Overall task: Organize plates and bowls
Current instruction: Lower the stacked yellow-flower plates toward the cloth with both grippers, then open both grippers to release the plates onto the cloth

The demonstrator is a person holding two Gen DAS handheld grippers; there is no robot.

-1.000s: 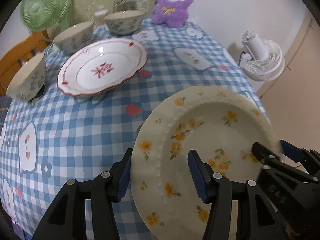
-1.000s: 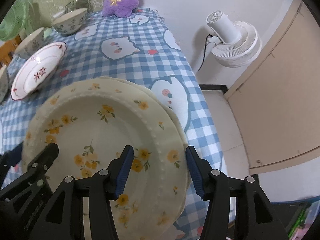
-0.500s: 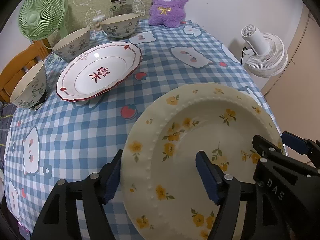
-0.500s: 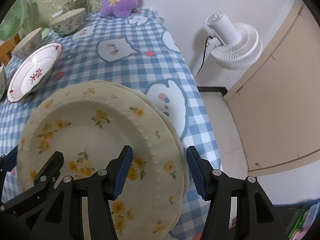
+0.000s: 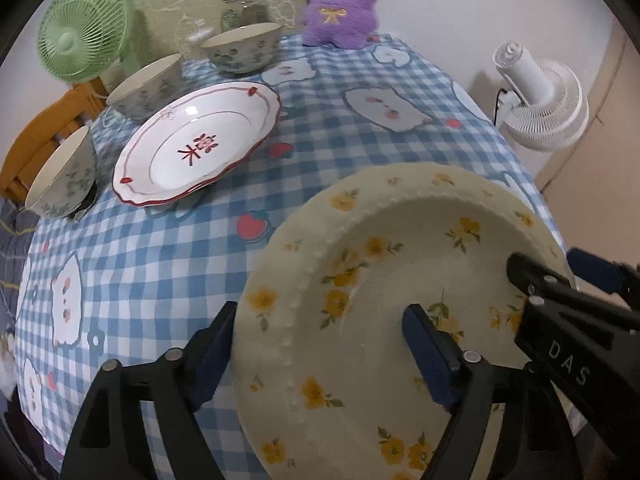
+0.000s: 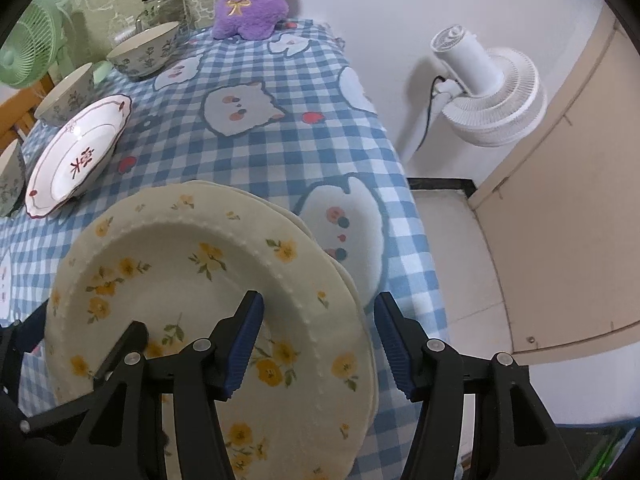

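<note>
You are in a home dining corner: checked tablecloth point(image 5: 168, 264), plush toy point(image 5: 340, 4), green fan point(image 5: 86, 36), floor fan point(image 6: 492, 96), bowls point(image 5: 242, 46), wooden chair point(image 5: 44, 136).

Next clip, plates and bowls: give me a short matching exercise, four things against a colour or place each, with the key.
Things:
1. plush toy
2. red-rimmed plate
3. white fan
4. green fan

Descriptions:
A. beside three floral bowls, red character in its middle
B. off the table, beyond its right edge
C. purple, at the far end of the table
D. far left, behind the bowls

Pairs: 1-C, 2-A, 3-B, 4-D
</note>
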